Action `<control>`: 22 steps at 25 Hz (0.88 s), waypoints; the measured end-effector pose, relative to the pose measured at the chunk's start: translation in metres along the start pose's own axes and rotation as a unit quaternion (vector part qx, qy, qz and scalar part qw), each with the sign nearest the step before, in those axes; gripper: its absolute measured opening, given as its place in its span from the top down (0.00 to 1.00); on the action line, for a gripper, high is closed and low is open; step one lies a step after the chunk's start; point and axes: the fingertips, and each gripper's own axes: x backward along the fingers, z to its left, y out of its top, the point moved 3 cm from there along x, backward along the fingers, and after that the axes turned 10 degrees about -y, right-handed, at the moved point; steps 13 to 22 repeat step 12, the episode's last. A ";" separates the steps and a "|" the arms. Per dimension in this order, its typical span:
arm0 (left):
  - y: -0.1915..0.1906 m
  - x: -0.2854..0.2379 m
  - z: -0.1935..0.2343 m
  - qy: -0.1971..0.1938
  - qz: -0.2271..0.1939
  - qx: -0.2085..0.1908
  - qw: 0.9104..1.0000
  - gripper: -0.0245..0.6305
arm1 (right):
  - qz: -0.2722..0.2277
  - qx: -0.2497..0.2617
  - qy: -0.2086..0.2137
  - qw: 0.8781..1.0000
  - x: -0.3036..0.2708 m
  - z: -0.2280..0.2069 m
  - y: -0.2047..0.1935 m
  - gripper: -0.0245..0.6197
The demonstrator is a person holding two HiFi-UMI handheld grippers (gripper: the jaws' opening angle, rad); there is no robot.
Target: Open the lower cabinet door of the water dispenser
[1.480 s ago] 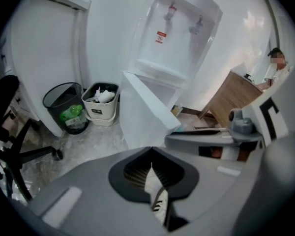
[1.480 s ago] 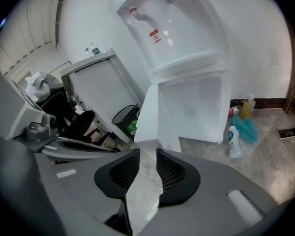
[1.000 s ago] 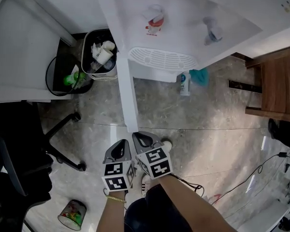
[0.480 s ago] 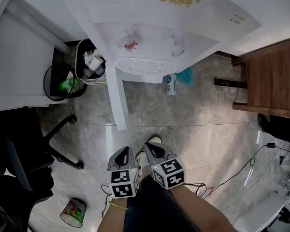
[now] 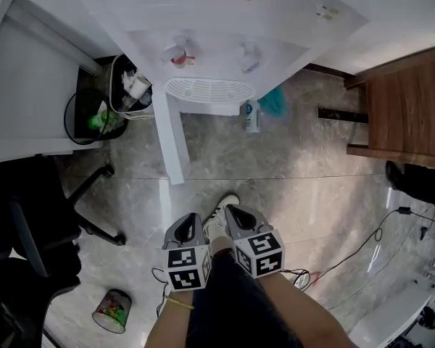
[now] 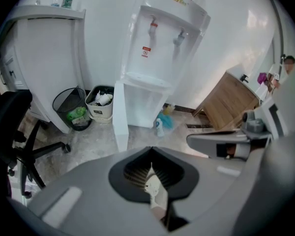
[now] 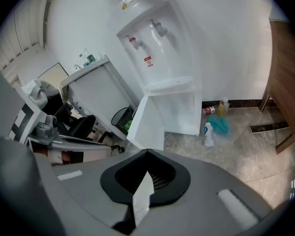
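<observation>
Dispenser: stands upright against the wall, with two taps above a white drip tray.

Door: the lower cabinet door is open. It stands edge-on at the dispenser's left front corner and swings out over the floor toward the person.

Left gripper: held well short of the dispenser, in front of the open door, touching nothing. Its jaws are pressed together with nothing between them.

Right gripper: just beside the left one, equally clear of the dispenser. Its jaws are also pressed together and empty.

Surroundings: a white bin and a black mesh bin stand left of the dispenser. A bottle and a teal cloth lie on the floor at its right foot. A wooden cabinet stands further right.
</observation>
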 end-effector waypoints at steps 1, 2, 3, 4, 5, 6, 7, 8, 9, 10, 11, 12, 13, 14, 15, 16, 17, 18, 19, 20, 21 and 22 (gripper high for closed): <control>-0.001 0.000 0.000 0.001 0.001 0.000 1.000 0.95 | 0.001 0.000 0.000 1.000 0.000 -0.001 -0.001 0.97; -0.002 0.000 0.000 0.001 0.002 0.000 1.000 0.95 | 0.002 0.000 0.001 1.000 0.000 -0.001 -0.002 0.97; -0.003 0.000 -0.001 0.001 0.004 -0.001 1.000 0.95 | 0.003 0.000 0.001 1.000 0.000 -0.001 -0.003 0.97; -0.003 0.000 -0.001 0.000 0.006 -0.002 1.000 0.95 | 0.004 -0.002 0.002 1.000 0.000 -0.002 -0.004 0.97; -0.004 -0.001 -0.001 0.000 0.008 -0.003 1.000 0.95 | 0.005 -0.002 0.002 1.000 -0.001 -0.002 -0.005 0.97; -0.004 -0.001 -0.001 0.001 0.009 -0.004 1.000 0.95 | 0.006 -0.001 0.002 1.000 -0.001 -0.003 -0.006 0.97; -0.004 -0.002 -0.001 0.001 0.010 -0.005 1.000 0.95 | 0.006 -0.001 0.001 1.000 -0.001 -0.003 -0.006 0.97; -0.004 -0.003 -0.001 0.000 0.010 -0.004 1.000 0.95 | 0.007 0.000 0.001 1.000 -0.002 -0.004 -0.006 0.97; -0.003 -0.004 -0.001 0.000 0.010 -0.004 1.000 0.95 | 0.007 -0.001 0.001 1.000 -0.003 -0.004 -0.006 0.97; -0.003 -0.005 -0.002 -0.001 0.009 -0.004 1.000 0.95 | 0.007 -0.001 0.001 1.000 -0.004 -0.005 -0.006 0.97; -0.002 -0.006 -0.002 -0.001 0.008 -0.004 1.000 0.95 | 0.008 -0.001 0.001 1.000 -0.005 -0.006 -0.006 0.97; 0.000 -0.008 -0.002 -0.001 0.007 -0.004 1.000 0.95 | 0.008 -0.001 0.002 1.000 -0.006 -0.007 -0.005 0.97; 0.000 -0.008 -0.002 -0.001 0.007 -0.004 1.000 0.95 | 0.008 -0.001 0.002 1.000 -0.006 -0.007 -0.005 0.97; 0.000 -0.008 -0.002 -0.001 0.007 -0.004 1.000 0.95 | 0.008 -0.001 0.002 1.000 -0.006 -0.007 -0.005 0.97; 0.000 -0.008 -0.002 -0.001 0.007 -0.004 1.000 0.95 | 0.008 -0.001 0.002 1.000 -0.006 -0.007 -0.005 0.97; 0.000 -0.008 -0.002 -0.001 0.007 -0.004 1.000 0.95 | 0.008 -0.001 0.002 1.000 -0.006 -0.007 -0.005 0.97; 0.000 -0.008 -0.002 -0.001 0.007 -0.004 1.000 0.95 | 0.008 -0.001 0.002 1.000 -0.006 -0.007 -0.005 0.97; 0.000 -0.008 -0.002 -0.001 0.007 -0.004 1.000 0.95 | 0.008 -0.001 0.002 1.000 -0.006 -0.007 -0.005 0.97; 0.000 -0.008 -0.002 -0.001 0.007 -0.004 1.000 0.95 | 0.008 -0.001 0.002 1.000 -0.006 -0.007 -0.005 0.97; 0.000 -0.008 -0.002 -0.001 0.007 -0.004 1.000 0.95 | 0.008 -0.001 0.002 1.000 -0.006 -0.007 -0.005 0.97; 0.000 -0.008 -0.002 -0.001 0.007 -0.004 1.000 0.95 | 0.008 -0.001 0.002 1.000 -0.006 -0.007 -0.005 0.97; 0.000 -0.008 -0.002 -0.001 0.007 -0.004 1.000 0.95 | 0.008 -0.001 0.002 1.000 -0.006 -0.007 -0.005 0.97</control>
